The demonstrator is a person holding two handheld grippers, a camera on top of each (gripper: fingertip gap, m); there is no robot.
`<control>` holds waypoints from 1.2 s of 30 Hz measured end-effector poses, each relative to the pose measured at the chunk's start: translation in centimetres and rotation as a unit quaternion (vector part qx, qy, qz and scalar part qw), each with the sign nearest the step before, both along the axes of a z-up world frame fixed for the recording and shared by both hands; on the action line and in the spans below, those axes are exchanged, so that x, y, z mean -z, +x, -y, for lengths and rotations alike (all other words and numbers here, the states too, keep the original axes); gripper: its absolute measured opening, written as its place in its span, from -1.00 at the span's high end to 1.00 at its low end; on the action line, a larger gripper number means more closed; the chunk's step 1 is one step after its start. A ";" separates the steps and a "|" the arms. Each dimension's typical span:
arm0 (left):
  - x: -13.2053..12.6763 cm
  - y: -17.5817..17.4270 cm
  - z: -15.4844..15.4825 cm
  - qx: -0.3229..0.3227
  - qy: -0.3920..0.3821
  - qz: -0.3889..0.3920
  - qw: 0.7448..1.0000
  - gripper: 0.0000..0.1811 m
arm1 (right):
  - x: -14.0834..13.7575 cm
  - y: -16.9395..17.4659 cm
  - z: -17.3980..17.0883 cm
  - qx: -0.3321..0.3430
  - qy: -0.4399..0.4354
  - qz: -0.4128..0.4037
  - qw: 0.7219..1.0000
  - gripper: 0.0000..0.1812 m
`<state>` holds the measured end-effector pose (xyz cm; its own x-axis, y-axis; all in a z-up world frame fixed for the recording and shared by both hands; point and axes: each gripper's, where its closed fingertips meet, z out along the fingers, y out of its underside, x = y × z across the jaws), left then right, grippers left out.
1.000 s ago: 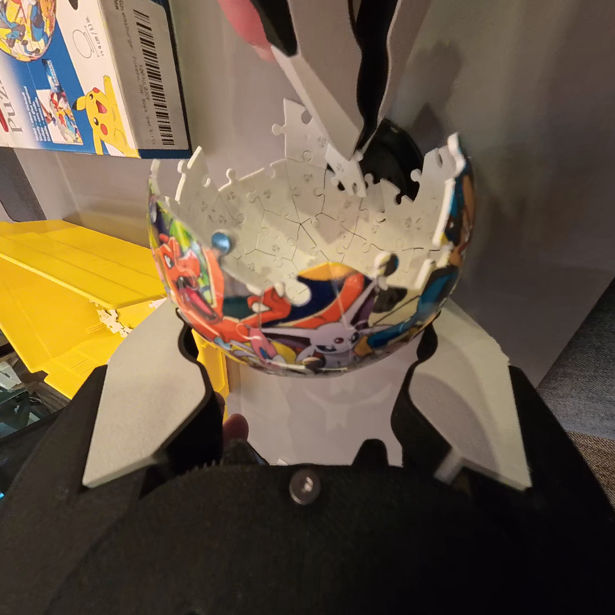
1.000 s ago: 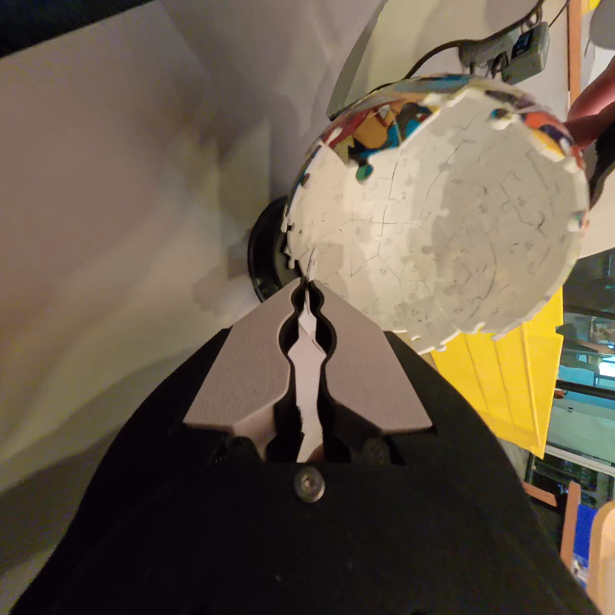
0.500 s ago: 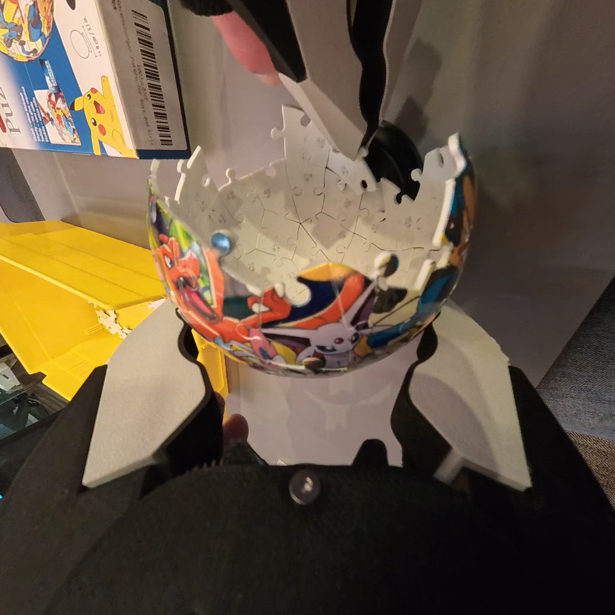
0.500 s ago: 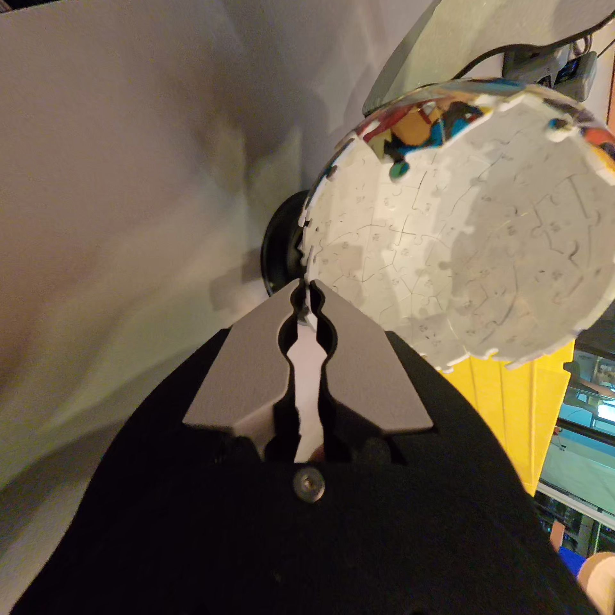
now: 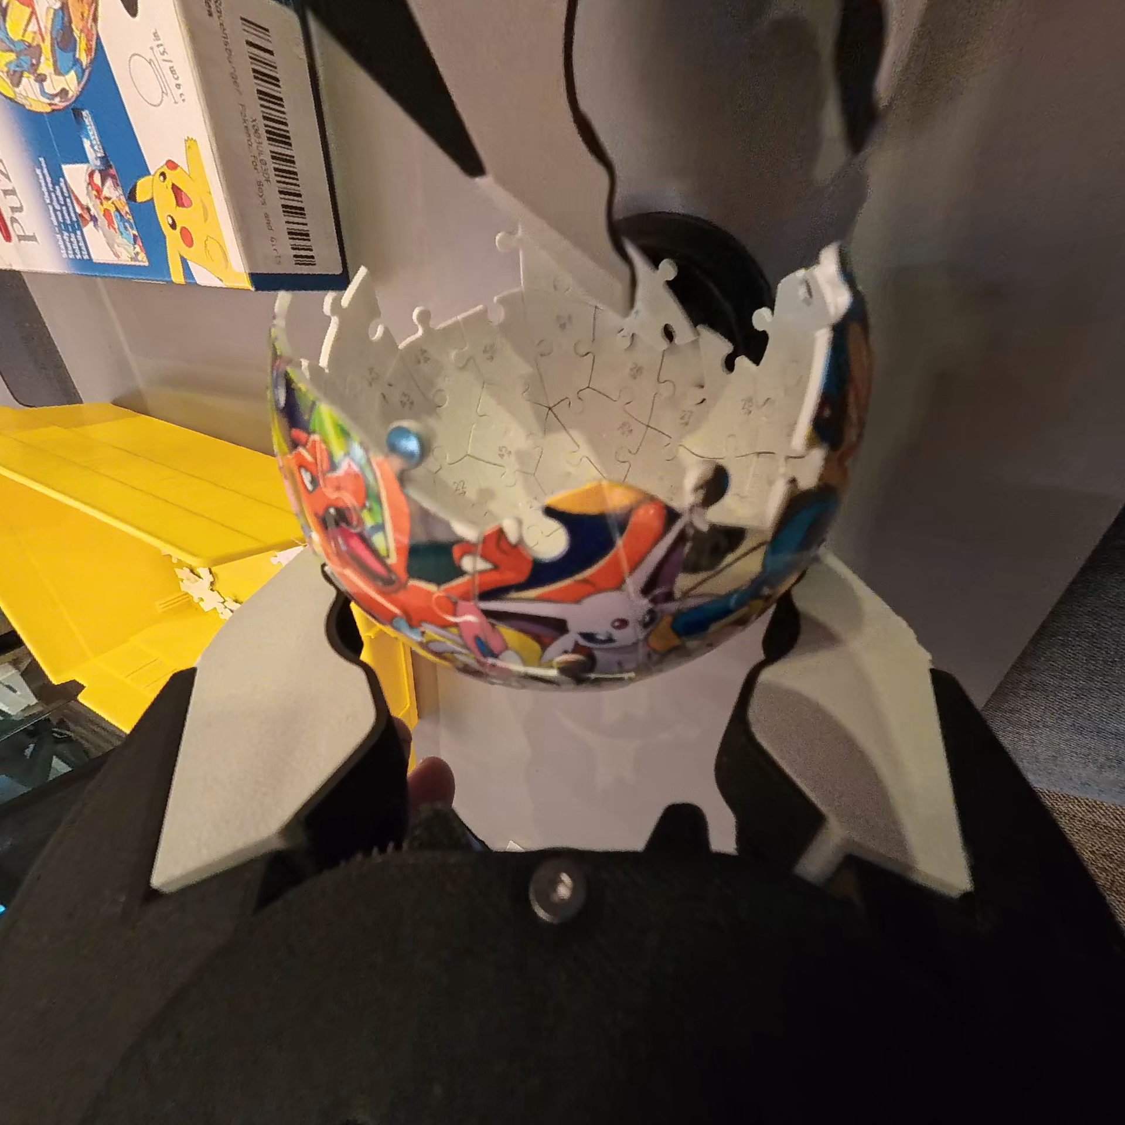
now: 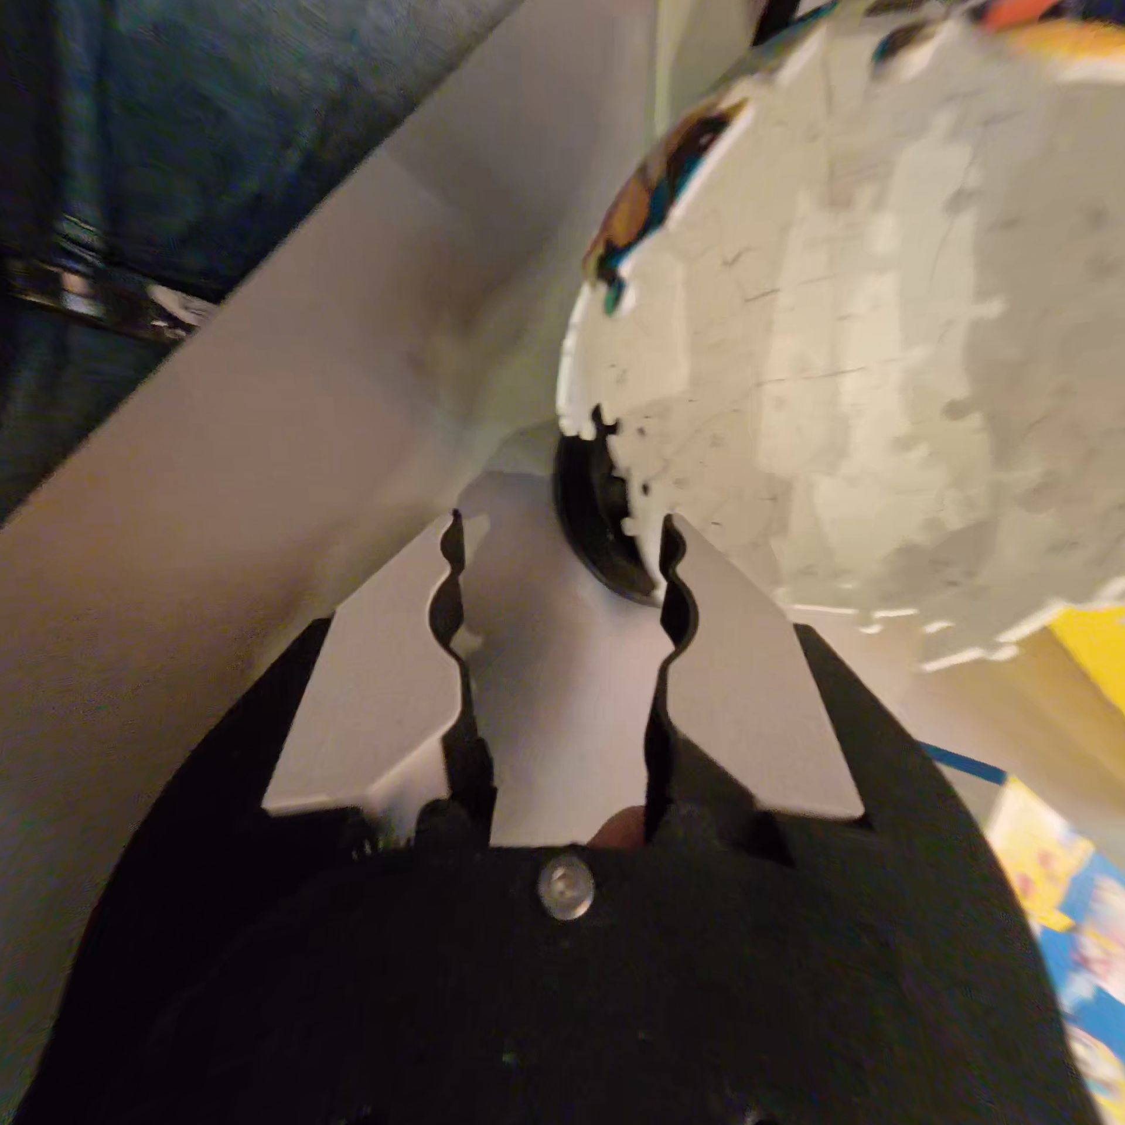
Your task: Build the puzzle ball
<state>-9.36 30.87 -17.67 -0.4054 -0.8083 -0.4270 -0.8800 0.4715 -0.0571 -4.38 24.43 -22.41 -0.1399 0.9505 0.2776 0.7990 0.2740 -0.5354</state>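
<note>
Left tool [image 5: 557, 599] spread wide, gripping the half-built colourful puzzle ball shell [image 5: 566, 487] by its lower sides, open white interior facing the camera. Right tool [image 6: 560, 517] parted, nothing between its fingers, tips at the shell's jagged far rim, by a black round stand [image 5: 700, 268] on the white surface [image 5: 974, 304]. Printed puzzle box [image 5: 152, 140] at the surface's far left; yellow bin [image 5: 122, 517] at left.
</note>
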 end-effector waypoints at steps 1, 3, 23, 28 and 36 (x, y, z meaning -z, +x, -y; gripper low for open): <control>0.0 0.0 0.0 0.000 0.000 0.000 1.000 -0.43 | 0.1 0.0 0.5 -0.004 -0.017 -0.004 1.000 0.28; 0.0 0.0 0.0 0.000 0.000 0.000 1.000 -0.43 | 0.2 -0.4 1.0 -0.005 -0.027 -0.014 1.000 0.23; -0.1 0.0 -0.1 0.002 -0.002 -0.004 1.000 -0.43 | 0.4 -0.9 1.2 0.024 -0.074 -0.014 0.997 0.18; 0.0 0.0 -0.1 0.002 -0.003 -0.003 1.000 -0.43 | 0.5 -1.2 0.7 0.026 -0.065 -0.019 0.997 0.08; 0.0 0.0 -0.1 0.004 -0.005 -0.002 1.000 -0.43 | 0.8 -1.0 1.0 0.031 -0.092 -0.015 0.995 0.09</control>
